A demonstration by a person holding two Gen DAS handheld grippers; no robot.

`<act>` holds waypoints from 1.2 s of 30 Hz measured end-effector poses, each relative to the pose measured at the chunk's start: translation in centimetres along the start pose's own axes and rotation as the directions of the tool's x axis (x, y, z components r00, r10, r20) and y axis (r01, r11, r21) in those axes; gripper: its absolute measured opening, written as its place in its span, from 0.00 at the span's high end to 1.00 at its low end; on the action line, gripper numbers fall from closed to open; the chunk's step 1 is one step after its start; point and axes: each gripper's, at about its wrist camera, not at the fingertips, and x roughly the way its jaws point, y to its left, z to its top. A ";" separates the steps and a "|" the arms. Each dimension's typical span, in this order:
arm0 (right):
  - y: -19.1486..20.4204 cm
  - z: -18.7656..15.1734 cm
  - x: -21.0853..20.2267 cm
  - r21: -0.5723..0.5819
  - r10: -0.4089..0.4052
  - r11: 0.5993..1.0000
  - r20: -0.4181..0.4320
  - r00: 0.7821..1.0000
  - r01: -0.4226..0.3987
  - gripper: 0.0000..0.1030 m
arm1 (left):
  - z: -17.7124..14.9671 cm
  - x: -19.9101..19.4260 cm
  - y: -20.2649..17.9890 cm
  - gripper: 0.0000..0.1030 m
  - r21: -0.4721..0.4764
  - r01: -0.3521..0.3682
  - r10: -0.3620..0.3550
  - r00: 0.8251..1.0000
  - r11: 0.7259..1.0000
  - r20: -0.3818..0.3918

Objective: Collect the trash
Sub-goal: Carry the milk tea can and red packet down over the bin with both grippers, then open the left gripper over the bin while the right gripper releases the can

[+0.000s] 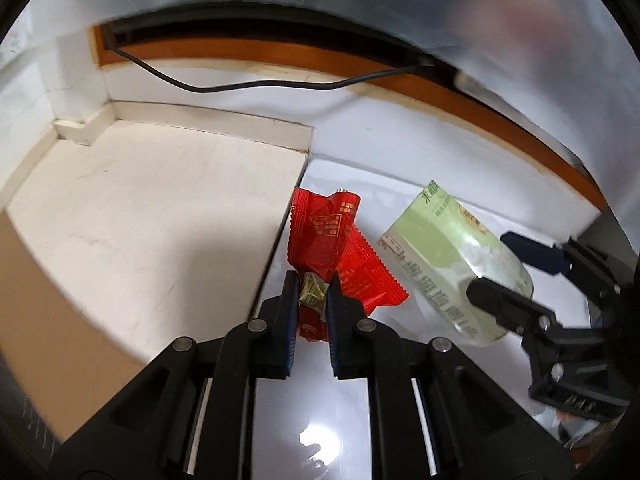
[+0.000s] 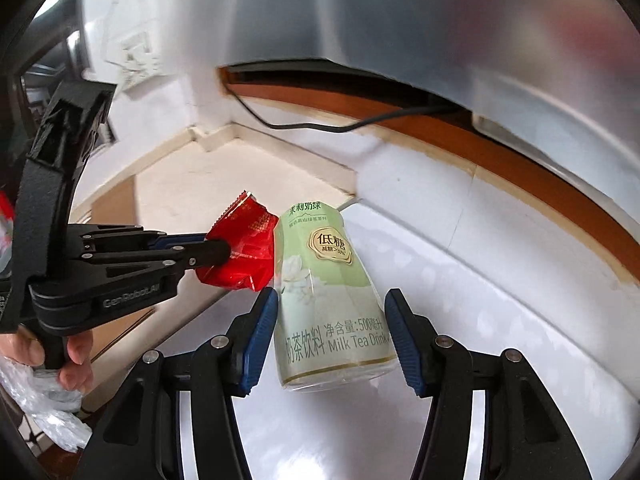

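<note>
A crumpled red snack wrapper (image 1: 324, 228) hangs above the white table (image 1: 316, 420), with my left gripper (image 1: 314, 284) shut on its lower end. The right wrist view shows the same wrapper (image 2: 248, 248) from the side, in the left gripper (image 2: 224, 252). A pale green milk tea bottle (image 2: 320, 280) sits between the blue pads of my right gripper (image 2: 330, 300), which press on both of its sides. In the left wrist view the bottle (image 1: 440, 248) tilts to the right of the wrapper, held by the right gripper (image 1: 492, 264). Wrapper and bottle nearly touch.
A black cable (image 1: 256, 86) droops along the brown wooden ledge (image 1: 280, 54) at the back. Cream floor (image 1: 152, 208) lies left of the table edge. A person's hand (image 2: 76, 356) holds the left gripper above crumpled clear plastic (image 2: 44, 412). A blurred silvery surface fills the top.
</note>
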 end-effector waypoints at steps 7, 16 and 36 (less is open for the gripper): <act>4.0 -6.6 -7.9 -0.001 0.045 0.999 0.049 0.998 -0.045 0.47 | -7.4 -9.2 -3.5 0.90 0.031 -0.006 0.005 0.999 1.000 0.047; 10.3 -17.9 -15.2 -0.021 0.065 0.998 0.129 0.990 -0.063 0.48 | -19.3 -16.7 -5.1 0.90 0.015 -0.065 0.063 0.995 0.998 0.081; 15.7 -39.0 -0.1 0.060 0.109 0.993 -0.208 0.972 -0.098 1.00 | -39.7 -1.3 -2.1 0.90 -0.027 -0.141 0.130 0.961 0.990 -0.246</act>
